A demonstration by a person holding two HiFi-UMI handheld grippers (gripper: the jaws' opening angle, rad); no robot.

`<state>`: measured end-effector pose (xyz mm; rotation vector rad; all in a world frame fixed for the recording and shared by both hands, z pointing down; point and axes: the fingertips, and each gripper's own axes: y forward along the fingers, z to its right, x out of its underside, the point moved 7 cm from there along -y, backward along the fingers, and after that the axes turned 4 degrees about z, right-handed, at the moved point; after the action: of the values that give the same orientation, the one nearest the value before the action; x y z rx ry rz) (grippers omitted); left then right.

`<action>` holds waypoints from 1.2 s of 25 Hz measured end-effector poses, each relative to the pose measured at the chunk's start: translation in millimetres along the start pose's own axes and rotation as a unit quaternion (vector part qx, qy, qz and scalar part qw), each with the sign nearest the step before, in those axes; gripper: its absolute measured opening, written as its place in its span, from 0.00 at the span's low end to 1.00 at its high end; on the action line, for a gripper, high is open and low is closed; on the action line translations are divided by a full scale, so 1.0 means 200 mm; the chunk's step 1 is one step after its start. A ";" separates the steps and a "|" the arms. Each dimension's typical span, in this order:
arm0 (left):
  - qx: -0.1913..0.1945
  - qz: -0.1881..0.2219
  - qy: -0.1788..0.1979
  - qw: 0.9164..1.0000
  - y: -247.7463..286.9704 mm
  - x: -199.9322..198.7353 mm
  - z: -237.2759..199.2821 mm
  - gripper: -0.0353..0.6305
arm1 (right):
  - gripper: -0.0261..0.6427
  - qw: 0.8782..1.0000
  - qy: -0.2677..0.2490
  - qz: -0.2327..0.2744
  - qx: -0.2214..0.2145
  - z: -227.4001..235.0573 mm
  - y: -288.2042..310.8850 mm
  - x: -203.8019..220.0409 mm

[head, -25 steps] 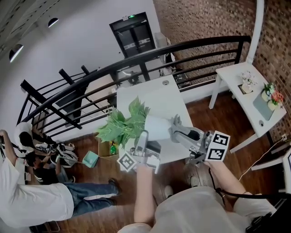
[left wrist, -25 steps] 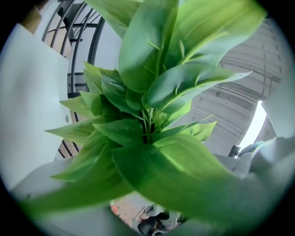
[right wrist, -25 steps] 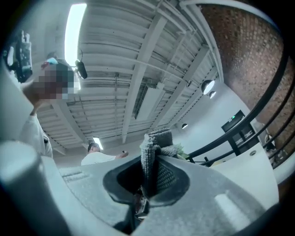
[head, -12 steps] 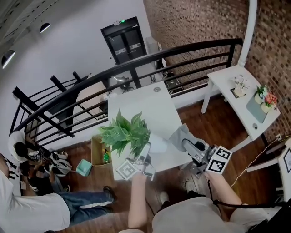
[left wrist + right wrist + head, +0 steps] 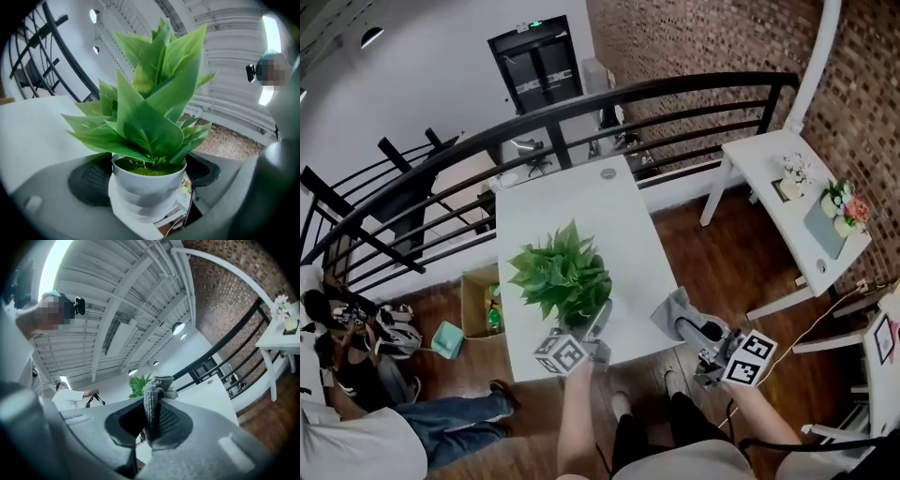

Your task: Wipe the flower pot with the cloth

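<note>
Smooth, faintly glossy white flower pot (image 5: 147, 180) — coarse ribbed grey cloth (image 5: 151, 401) — matt white table (image 5: 572, 211), polished wood floor (image 5: 722, 253)

White table (image 5: 581, 211): reference item.
Potted plant (image 5: 562, 279): on table, near front edge.
Left gripper (image 5: 596, 326): at table's front edge, against plant's base.
Right gripper (image 5: 686, 328): at table's front right corner, grey cloth (image 5: 671, 311) at its tip.
Black railing (image 5: 581, 103): behind table.

Left claw (image 5: 598, 319) gripping flower pot (image 5: 147, 180), right claw (image 5: 680, 323) pinching cloth (image 5: 152, 397)
</note>
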<state>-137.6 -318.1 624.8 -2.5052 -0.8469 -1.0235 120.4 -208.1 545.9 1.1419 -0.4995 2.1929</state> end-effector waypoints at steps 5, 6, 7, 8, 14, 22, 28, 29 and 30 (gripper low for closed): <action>-0.026 -0.023 0.088 0.995 0.17 0.14 -0.24 0.82 | 0.03 0.999 -0.018 -0.042 -0.004 0.18 0.12 0.20; -0.029 -0.021 0.110 0.993 0.20 0.18 -0.29 0.82 | 0.03 0.999 -0.022 -0.049 -0.006 0.20 0.14 0.23; -0.035 -0.022 0.135 0.990 0.21 0.23 -0.32 0.82 | 0.03 0.998 -0.023 -0.054 -0.006 0.22 0.16 0.26; -0.044 -0.028 0.165 0.985 0.22 0.28 -0.36 0.82 | 0.03 0.998 -0.024 -0.056 -0.004 0.23 0.17 0.28; -0.104 -0.065 0.314 0.941 0.20 0.54 -0.41 0.84 | 0.03 0.998 0.006 -0.055 0.028 0.36 0.20 0.31; -0.155 -0.139 0.229 0.951 0.02 0.63 -0.39 0.85 | 0.03 0.997 0.024 -0.011 0.077 0.30 0.10 0.24; -0.143 -0.103 0.242 0.954 -0.33 0.42 -0.07 0.85 | 0.03 0.994 0.002 0.018 0.112 0.05 -0.03 0.26; -0.139 -0.087 0.248 0.955 -0.38 0.35 0.00 0.85 | 0.03 0.993 -0.016 0.020 0.112 0.00 -0.03 0.24; -0.134 -0.073 0.254 0.955 -0.43 0.29 0.08 0.85 | 0.03 0.993 -0.035 0.022 0.112 -0.06 -0.04 0.23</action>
<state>-149.6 -220.0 659.0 -2.2235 -0.7749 -1.8371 99.1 -179.0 577.0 1.3401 -0.3153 2.2968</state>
